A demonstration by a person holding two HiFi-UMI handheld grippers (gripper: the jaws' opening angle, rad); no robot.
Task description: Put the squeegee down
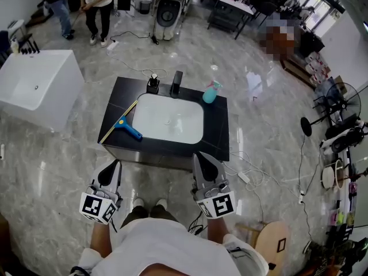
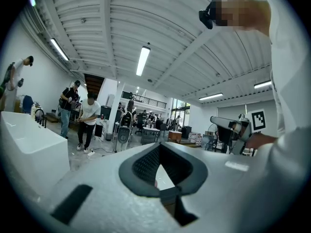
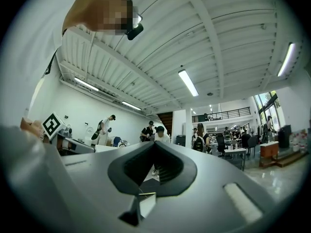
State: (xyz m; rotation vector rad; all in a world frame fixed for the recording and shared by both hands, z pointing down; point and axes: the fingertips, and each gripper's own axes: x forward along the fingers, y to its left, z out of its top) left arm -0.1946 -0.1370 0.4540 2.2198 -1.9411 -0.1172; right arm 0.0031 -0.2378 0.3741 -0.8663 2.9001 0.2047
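The squeegee (image 1: 125,126), with a blue handle and a yellow-edged blade, lies on the black counter (image 1: 217,135) just left of the white sink basin (image 1: 172,119). No gripper touches it. In the head view my left gripper (image 1: 115,164) and right gripper (image 1: 201,156) hang in front of my body, short of the counter's near edge. Both are shut with nothing between the jaws. In the left gripper view (image 2: 158,145) and the right gripper view (image 3: 154,143) the grippers point out level across the hall, and the squeegee is not seen.
A teal spray bottle (image 1: 210,92), a black faucet (image 1: 176,83) and a small black item (image 1: 153,84) stand along the counter's far edge. A white bathtub (image 1: 34,85) sits to the left. Cables (image 1: 253,177) trail on the marble floor at right. People (image 1: 98,10) stand far back.
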